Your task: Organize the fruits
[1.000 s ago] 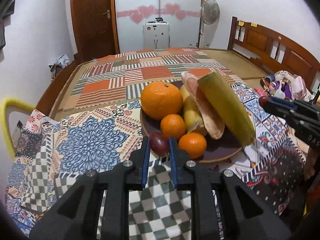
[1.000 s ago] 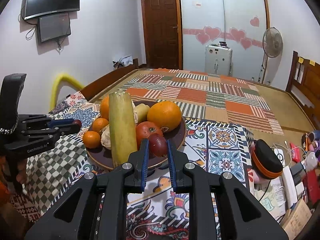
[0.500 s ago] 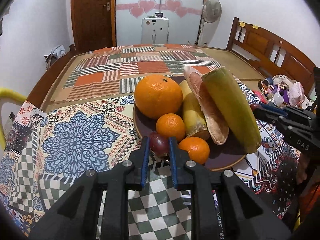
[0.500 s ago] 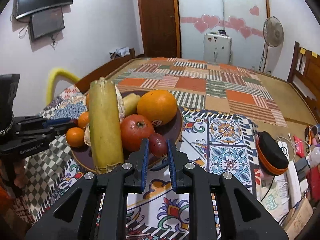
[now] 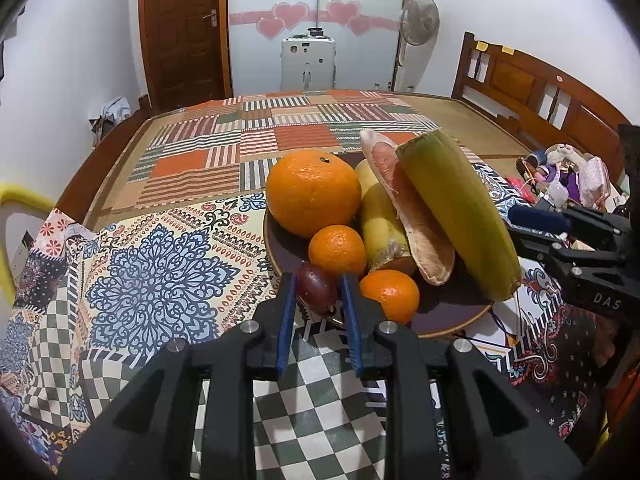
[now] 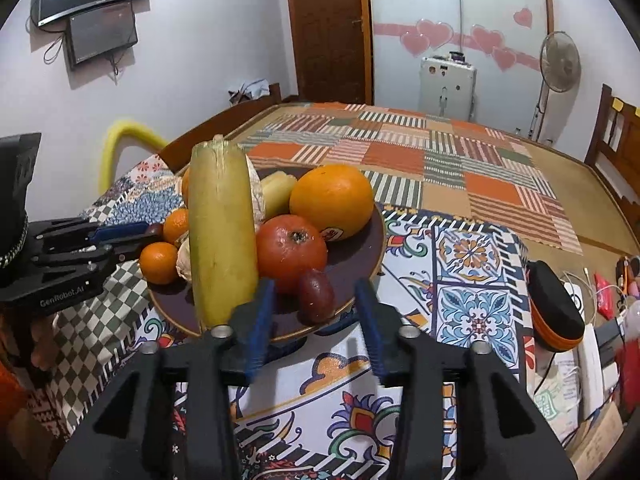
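A dark plate (image 5: 448, 312) (image 6: 360, 248) holds a large orange (image 5: 314, 194), two small oranges (image 5: 338, 250), a red tomato-like fruit (image 6: 291, 252), a pink pomelo slice (image 5: 404, 216) and a long yellow-green fruit (image 6: 222, 232). My left gripper (image 5: 317, 280) is opening; a purple fruit (image 5: 316, 288) lies on the plate's near rim between its pads, with a thin gap on the right. My right gripper (image 6: 314, 286) is opening wide around a second purple fruit (image 6: 316, 296), which rests on the plate untouched. Each gripper shows at the edge of the other's view.
Patterned cloths cover the table (image 5: 152, 280) under the plate. A black and orange case (image 6: 554, 312) and loose clutter (image 5: 560, 180) lie to the right. A yellow chair back (image 5: 16, 200) stands at the left and a wooden headboard (image 5: 540, 96) at the far right.
The right jaws have spread wide and let their purple fruit down onto the plate. The left jaws have parted slightly around theirs. Both views have drawn closer to the plate.
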`<state>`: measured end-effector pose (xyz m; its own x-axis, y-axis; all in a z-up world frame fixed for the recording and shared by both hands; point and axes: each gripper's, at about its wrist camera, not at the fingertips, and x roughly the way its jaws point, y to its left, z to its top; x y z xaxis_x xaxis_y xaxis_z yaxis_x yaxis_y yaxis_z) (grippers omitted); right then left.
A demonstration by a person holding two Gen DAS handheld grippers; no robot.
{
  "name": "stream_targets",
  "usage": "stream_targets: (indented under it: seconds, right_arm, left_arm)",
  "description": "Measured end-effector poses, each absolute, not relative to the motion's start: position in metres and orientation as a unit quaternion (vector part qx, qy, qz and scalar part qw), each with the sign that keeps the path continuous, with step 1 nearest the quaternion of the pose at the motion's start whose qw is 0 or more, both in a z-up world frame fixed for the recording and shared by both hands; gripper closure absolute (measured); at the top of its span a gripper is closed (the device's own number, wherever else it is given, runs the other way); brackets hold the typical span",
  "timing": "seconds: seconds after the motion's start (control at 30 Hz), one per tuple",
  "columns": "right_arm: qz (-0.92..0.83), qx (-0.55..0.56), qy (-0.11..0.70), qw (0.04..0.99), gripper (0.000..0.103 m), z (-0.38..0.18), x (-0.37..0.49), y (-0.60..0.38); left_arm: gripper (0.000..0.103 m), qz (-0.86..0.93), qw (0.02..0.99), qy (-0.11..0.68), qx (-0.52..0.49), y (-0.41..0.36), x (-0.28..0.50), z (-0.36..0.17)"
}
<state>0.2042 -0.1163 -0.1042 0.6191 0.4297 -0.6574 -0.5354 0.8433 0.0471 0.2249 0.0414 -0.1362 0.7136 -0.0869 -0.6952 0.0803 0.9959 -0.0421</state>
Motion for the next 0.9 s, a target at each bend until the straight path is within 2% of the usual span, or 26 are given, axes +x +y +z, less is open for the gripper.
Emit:
stream_targets:
  seconds: [0.27, 0.7, 0.9]
  right_arm:
    - [0.246, -0.081, 0.291, 0.921, 0.063, -0.067, 0.177, -0.125]
    - [0.242, -0.056, 0.122, 0.961, 0.062, 0.045, 0.048, -0.139]
    - [0.249, -0.032, 0.063, 0.966, 0.054, 0.071, -0.01, -0.144]
  left_arm:
    - [0.079, -0.04, 0.941, 0.337, -0.002, 0.04, 0.197, -0.103]
    - [0.079, -0.037, 0.984, 0.17, -0.023, 0.027, 0.059, 0.018]
    - [0.062, -0.025, 0.994, 0.108, -0.018, 0.012, -0.001, 0.047]
